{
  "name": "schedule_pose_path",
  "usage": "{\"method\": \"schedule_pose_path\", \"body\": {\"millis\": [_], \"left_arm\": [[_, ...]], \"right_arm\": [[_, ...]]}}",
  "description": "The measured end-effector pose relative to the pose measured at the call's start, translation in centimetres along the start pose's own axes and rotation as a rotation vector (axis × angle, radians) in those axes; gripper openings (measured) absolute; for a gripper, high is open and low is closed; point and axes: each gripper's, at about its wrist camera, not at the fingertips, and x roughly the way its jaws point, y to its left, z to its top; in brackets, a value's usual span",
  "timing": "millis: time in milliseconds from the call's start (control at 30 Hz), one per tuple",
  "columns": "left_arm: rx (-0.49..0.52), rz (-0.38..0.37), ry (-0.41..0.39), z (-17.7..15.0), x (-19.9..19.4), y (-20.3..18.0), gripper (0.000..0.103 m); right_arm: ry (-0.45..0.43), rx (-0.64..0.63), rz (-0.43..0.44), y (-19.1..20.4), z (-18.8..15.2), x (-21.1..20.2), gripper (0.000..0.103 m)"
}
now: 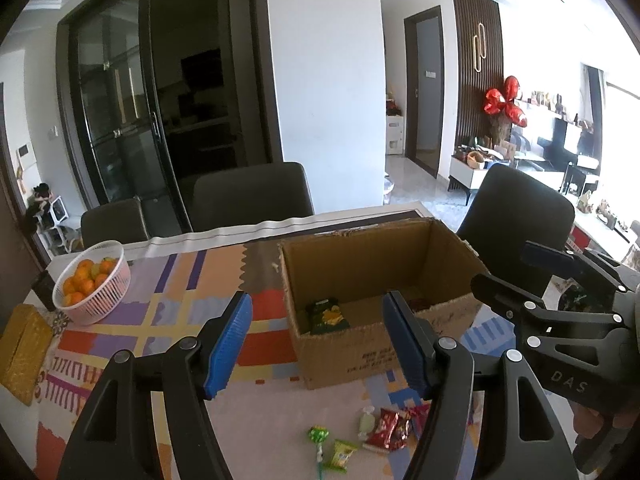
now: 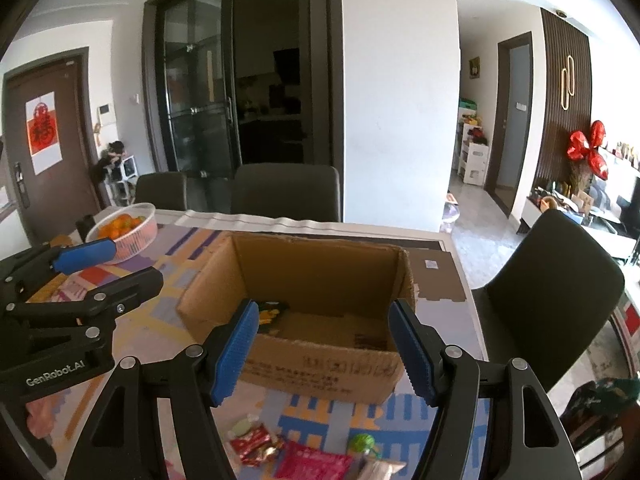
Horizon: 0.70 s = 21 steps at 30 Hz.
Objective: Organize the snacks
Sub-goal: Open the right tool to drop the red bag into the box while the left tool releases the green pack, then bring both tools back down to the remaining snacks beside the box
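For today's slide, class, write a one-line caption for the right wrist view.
Open right gripper above loose snacks, facing a cardboard box holding one green packet.

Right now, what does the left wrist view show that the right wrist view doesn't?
Only the left wrist view: a gold packet at the table's left edge. Only the right wrist view: a pink snack packet and a brown door. Both: the cardboard box holding a green snack bag, the orange basket, red candies.
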Motion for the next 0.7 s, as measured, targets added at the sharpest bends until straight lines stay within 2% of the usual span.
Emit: {"method": "schedule_pose_path", "body": {"millis": [367, 700], "left_arm": [[0.009, 0.002, -0.001, -2.1, -2.9, 1.0, 0.068], [0.004, -0.003, 0.055, -5.7, -3.0, 2.0, 0.068]], "right_arm": [[-0.02, -0.004, 0.021, 2.5, -1.7, -2.4, 0.068], [0.031, -0.011, 0.03, 4.5, -4.1, -2.3, 0.068]]}}
